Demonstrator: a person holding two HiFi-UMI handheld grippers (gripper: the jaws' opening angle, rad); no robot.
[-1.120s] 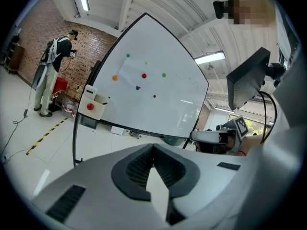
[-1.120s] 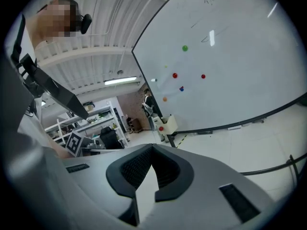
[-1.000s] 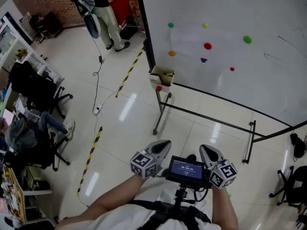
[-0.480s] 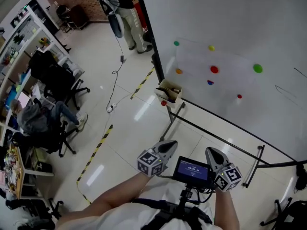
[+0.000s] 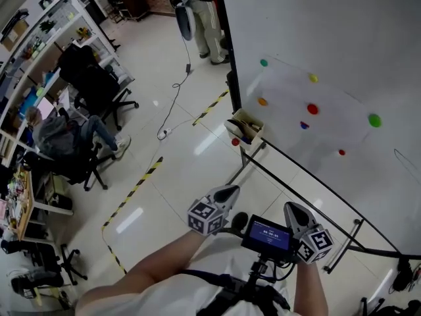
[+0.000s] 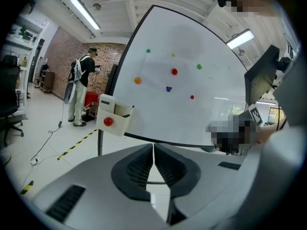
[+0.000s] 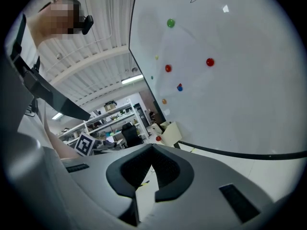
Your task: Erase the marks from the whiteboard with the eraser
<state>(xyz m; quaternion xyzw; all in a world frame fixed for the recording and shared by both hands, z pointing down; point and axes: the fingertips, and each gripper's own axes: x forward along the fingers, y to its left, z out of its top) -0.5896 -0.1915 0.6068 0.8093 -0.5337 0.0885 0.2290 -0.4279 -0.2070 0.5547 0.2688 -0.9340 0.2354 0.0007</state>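
Observation:
The whiteboard (image 5: 342,38) stands on a wheeled frame to the right, with several coloured magnet dots such as a red one (image 5: 312,108). A thin pen mark (image 5: 402,158) shows at its far right edge. A beige box (image 5: 247,128) hangs at the board's lower left corner; I cannot make out an eraser. My left gripper (image 5: 227,191) is held close to my body, far from the board; its jaws are opening from a hairline gap (image 6: 153,147) with nothing between them. My right gripper (image 5: 290,208) beside it is shut and empty (image 7: 152,148).
A person (image 5: 200,8) stands past the board's left end, with a cable (image 5: 172,107) trailing over the floor. Office chairs (image 5: 92,84) and shelves (image 5: 39,25) line the left. Yellow-black tape (image 5: 131,193) crosses the tiles. The frame's foot bar (image 5: 342,242) is near my right gripper.
The head view has swung left, so the whiteboard and its box now sit further right and lower. Both grippers stay low by my body with their jaws together.

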